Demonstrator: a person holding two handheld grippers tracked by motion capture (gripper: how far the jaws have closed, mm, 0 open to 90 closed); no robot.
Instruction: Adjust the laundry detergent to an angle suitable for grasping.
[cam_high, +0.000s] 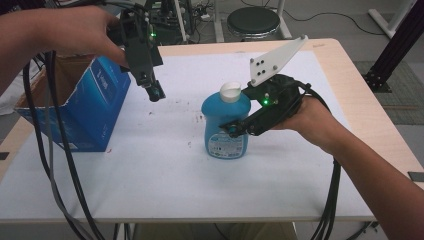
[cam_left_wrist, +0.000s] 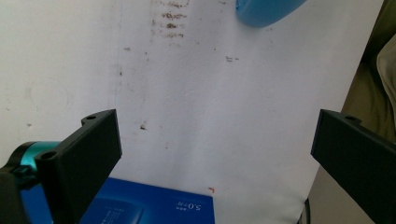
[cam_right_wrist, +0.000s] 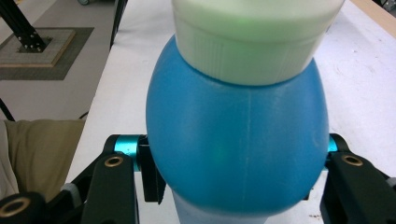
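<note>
— What do we see of the hands?

— We see the right hand (cam_high: 305, 116) come in from the lower right, forearm angled up across the table, wrist turned so the right gripper (cam_high: 235, 131) points roughly level toward the left. Its jaws pinch the blue bottle (cam_high: 225, 124) at its sides; in the right gripper view we see a black jaw against each flank of the rounded blue body, below the white cap (cam_right_wrist: 254, 35).

— And the other one?

— The left hand (cam_high: 75, 31) hangs high at the upper left, holding the left gripper (cam_high: 156, 93) tilted down toward the table, above the gap between the bottle and the blue box (cam_high: 97, 107). In the left gripper view we see its jaws spread wide with nothing between them.

— Where does the bottle stand?

— We see it upright near the middle of the white tabletop (cam_high: 165, 175), well apart from the box at the left edge.

— What about the surface?

— The white sheet carries small brown specks, and a pale wooden border (cam_high: 350, 65) shows along the right side and far edge.

— And the room?

— Beyond the table we see a round black stool (cam_high: 253, 21), cables on a grey floor, and a black frame (cam_high: 395, 50) at the right. Black cables (cam_high: 55, 165) trail down the left side from the left gripper.
</note>
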